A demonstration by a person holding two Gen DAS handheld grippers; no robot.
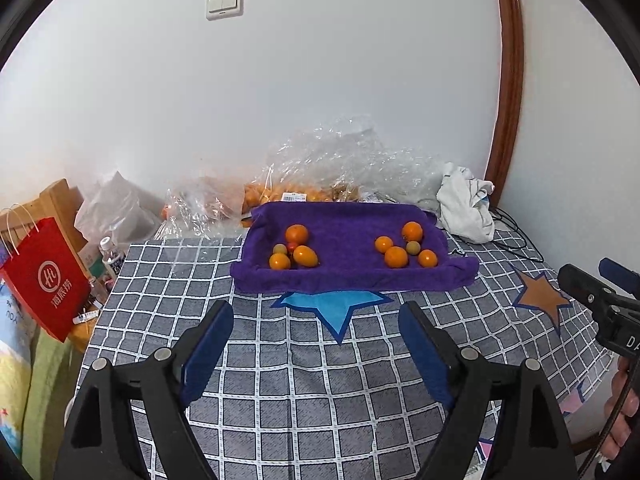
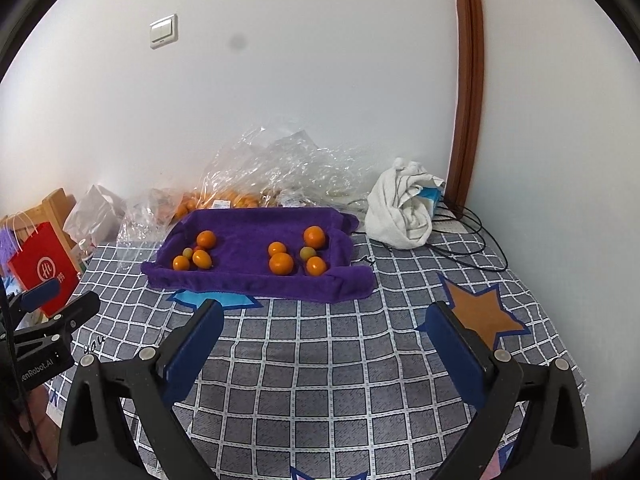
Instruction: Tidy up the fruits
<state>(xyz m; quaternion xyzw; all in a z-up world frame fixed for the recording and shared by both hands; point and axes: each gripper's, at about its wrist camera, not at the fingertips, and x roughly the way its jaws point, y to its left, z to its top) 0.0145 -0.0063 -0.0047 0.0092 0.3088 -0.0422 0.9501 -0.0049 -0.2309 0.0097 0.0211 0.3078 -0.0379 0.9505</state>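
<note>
The left gripper (image 1: 316, 320) hovered with jaws spread and empty over bare checkered cloth (image 1: 288, 392). Ahead, the purple towel tray (image 1: 352, 276), long axis left-right, held two fruit clusters (image 1: 296, 250) (image 1: 404, 248). The right gripper (image 2: 324, 320) likewise gaped, empty.

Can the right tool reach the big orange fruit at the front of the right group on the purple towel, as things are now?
Probably yes. The right tool is open and holds nothing, and only bare checked cloth lies between it and the big orange fruit. The towel's raised front edge needs clearing.
</note>
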